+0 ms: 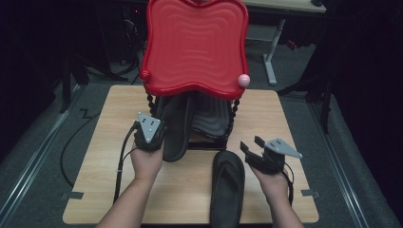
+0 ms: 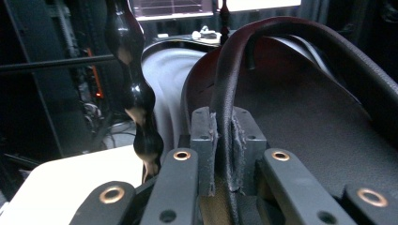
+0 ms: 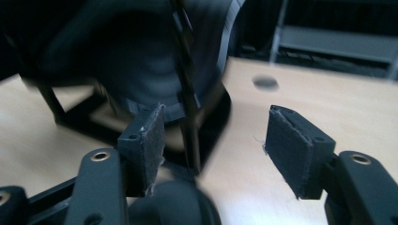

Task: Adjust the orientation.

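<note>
High view: a two-tier rack with a red tray (image 1: pixel 196 45) on top stands on the wooden surface (image 1: pixel 266 118). The left claw (image 1: pixel 148 135) pinches a black sandal (image 1: pixel 175 130) propped against the rack's lower tier; left gripper view shows its rim (image 2: pixel 225 117) clamped between the pads. A second sandal (image 1: pixel 228 185) lies flat just beside the spread right claw (image 1: pixel 252 148). No legible writing.

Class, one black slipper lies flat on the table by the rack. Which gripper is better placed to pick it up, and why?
The right gripper: its jaws are open and empty, just beside the flat slipper. The left gripper is shut on the other slipper.
</note>
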